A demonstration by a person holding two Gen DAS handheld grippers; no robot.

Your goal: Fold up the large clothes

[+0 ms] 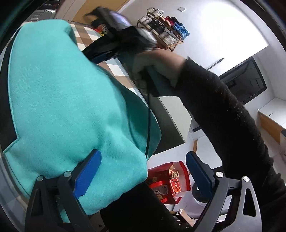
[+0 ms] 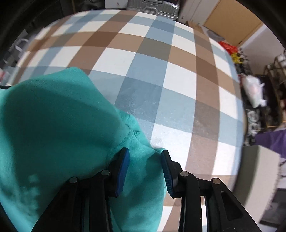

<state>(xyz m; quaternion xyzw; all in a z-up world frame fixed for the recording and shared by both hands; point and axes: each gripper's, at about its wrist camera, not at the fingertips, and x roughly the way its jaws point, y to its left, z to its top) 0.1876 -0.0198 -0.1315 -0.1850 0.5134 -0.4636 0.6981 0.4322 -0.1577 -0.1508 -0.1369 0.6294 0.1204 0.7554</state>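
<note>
A large teal sweatshirt (image 2: 59, 125) lies bunched on the checked table (image 2: 178, 75). My right gripper (image 2: 145, 169) points down at the table, and its blue pads are shut on a thick fold at the garment's edge. In the left wrist view the same teal sweatshirt (image 1: 62, 98) fills the left half of the picture. My left gripper (image 1: 143, 169) stands wide open at the garment's near edge. Cloth reaches partway into its gap, and neither pad presses on it. A person's hand (image 1: 157, 62) in a black sleeve (image 1: 223, 116) holds the other gripper's blurred body above the cloth.
A red gift bag (image 1: 171, 182) stands on the floor below the table's edge. A shoe rack (image 1: 164, 30) is against the far wall, and a dark screen (image 1: 250, 80) is at the right. A silver suitcase (image 2: 152, 7) and clutter (image 2: 253, 89) line the table's far and right sides.
</note>
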